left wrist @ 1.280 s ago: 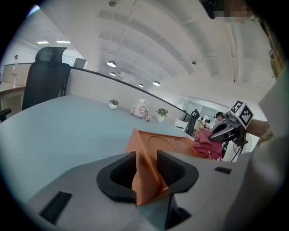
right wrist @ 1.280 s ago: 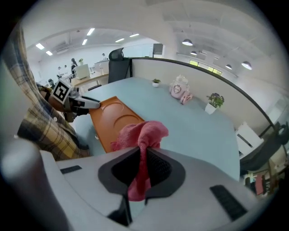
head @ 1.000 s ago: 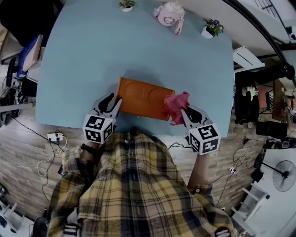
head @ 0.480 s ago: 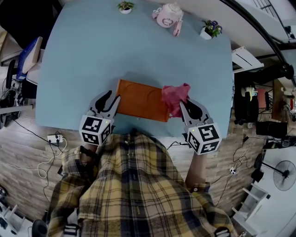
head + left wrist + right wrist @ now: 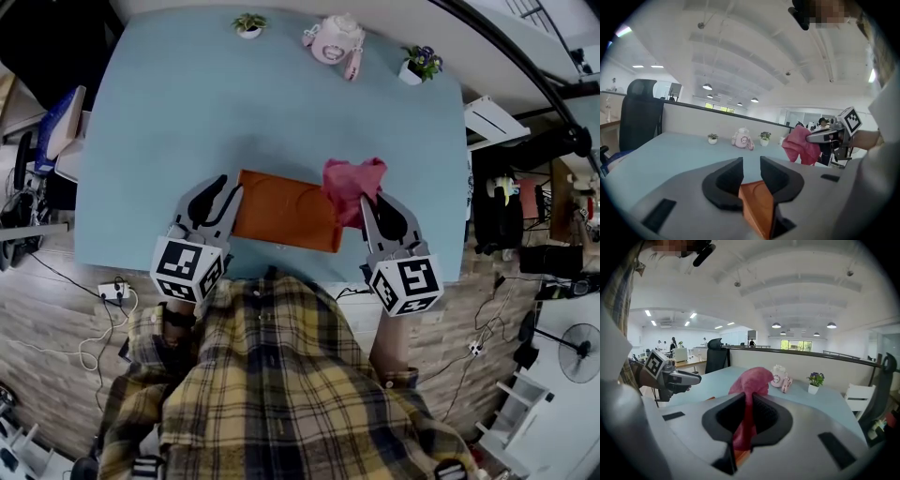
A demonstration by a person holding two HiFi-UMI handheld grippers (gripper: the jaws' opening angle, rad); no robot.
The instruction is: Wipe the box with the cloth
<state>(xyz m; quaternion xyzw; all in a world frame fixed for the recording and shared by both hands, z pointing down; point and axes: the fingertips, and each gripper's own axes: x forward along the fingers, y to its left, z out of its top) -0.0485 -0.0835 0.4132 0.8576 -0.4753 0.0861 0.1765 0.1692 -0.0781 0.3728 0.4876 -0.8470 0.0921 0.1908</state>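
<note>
The flat orange box lies near the front edge of the light blue table. My left gripper is at the box's left end. In the left gripper view its jaws are closing, and the box's edge fills the gap between them. My right gripper is shut on a pink cloth, which hangs bunched over the box's right end. In the right gripper view the cloth stands up out of the gripper, and a sliver of the box shows below.
A pink toy kettle and two small potted plants stand along the table's far edge. A chair is at the left. Cables and a power strip lie on the wooden floor.
Both grippers have come up toward the camera. The box's left end has stayed between the left jaws. The cloth has slid up the picture at the box's right end.
</note>
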